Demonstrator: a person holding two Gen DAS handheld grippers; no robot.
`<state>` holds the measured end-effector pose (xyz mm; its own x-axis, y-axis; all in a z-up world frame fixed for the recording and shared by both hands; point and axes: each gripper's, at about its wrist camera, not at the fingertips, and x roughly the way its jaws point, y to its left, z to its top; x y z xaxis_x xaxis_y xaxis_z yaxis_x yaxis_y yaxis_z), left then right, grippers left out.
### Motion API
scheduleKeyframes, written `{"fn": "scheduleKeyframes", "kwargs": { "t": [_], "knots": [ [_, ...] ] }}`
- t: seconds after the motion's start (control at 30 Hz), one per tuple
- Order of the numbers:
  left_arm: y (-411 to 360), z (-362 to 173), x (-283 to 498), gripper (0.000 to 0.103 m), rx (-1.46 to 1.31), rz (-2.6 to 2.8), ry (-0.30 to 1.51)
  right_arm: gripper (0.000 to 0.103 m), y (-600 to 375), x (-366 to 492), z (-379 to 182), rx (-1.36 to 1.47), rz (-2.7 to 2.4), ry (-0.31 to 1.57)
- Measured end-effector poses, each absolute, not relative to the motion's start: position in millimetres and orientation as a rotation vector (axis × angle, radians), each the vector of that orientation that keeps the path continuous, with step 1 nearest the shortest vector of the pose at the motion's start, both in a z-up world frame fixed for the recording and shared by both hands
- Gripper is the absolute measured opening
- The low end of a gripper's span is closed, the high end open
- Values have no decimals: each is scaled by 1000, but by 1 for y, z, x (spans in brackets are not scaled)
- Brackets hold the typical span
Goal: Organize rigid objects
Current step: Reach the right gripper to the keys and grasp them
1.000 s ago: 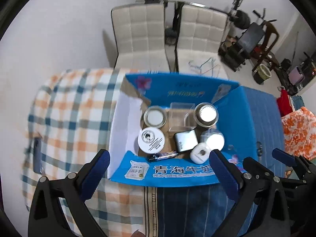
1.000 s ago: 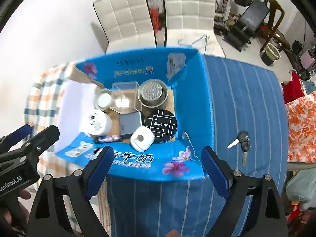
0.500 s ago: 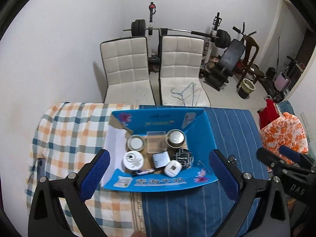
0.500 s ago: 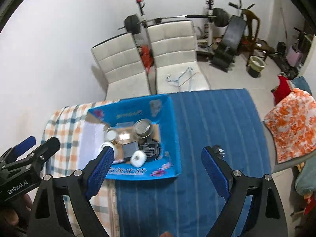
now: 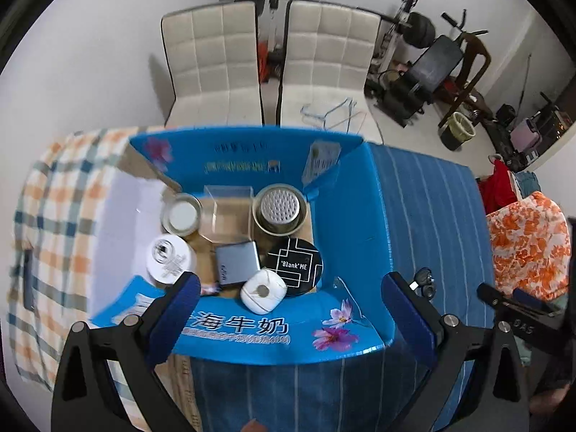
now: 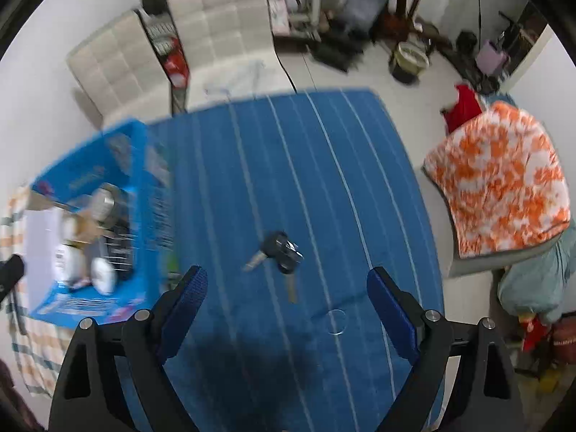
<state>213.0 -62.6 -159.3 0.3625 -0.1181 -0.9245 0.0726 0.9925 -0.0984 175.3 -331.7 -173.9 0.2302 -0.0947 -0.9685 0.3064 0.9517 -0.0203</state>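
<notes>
right gripper (image 6: 287,286): jaws spread wide, nothing held; hovering over the blue striped cloth (image 6: 324,187), lined up on the keys (image 6: 279,252).
left gripper (image 5: 289,297): jaws also spread, nothing held; poised above the near wall of the blue box (image 5: 345,223).
target: keys appear to be the last loose item. They lie flat on the cloth, well apart from the box, fob and blades splayed.
box contents: white round case (image 5: 263,289), black 'Blank ME' tin (image 5: 294,266), grey flat case (image 5: 237,262), white lidded jar (image 5: 171,257), metal tin (image 5: 280,210), clear plastic box (image 5: 226,212), small glass jar (image 5: 181,214). Floor almost fully covered.
risk, grasp: the keys lie low and thin, so if the fingers are closed too high only the fob may be caught and the blades left dangling, or the cloth may be pinched with them.
risk, bunch: the loose ring lets parts swing; slip-out is likely if one blade alone is gripped.
risk, cloth: soft fabric can be dragged by the fingertips, and the keys shifted before closure.
risk, placement: little free space remains in the box. Keys dropped from height may bounce off a lid or hang on the wall flap.
risk, collision: both tools are working near the box's right wall; a clash is possible if the left one is not kept clear.
image quality: right view is motion-blurred, so exact key pose cannot be confirmed.
</notes>
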Motion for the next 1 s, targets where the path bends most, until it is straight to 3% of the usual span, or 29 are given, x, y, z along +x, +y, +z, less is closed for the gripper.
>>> {"fn": "scheduleKeyframes", "kwargs": {
  "t": [0.4, 0.77, 0.87, 0.93, 1.0],
  "knots": [
    [-74, -226, 239, 103, 8, -64, 1328, 92, -357, 209, -305, 318, -319, 1480],
    [-81, -242, 256, 103, 62, -66, 1361, 89, -360, 228, -365, 380, -425, 1537],
    [-83, -245, 257, 103, 73, -73, 1364, 71, -356, 228, -363, 382, -436, 1514],
    [-85, -246, 256, 103, 85, -78, 1369, 41, -345, 232, -359, 329, -414, 1502],
    [-87, -247, 254, 103, 93, -85, 1373, 40, -334, 235, -357, 275, -406, 1503]
  ]
}}
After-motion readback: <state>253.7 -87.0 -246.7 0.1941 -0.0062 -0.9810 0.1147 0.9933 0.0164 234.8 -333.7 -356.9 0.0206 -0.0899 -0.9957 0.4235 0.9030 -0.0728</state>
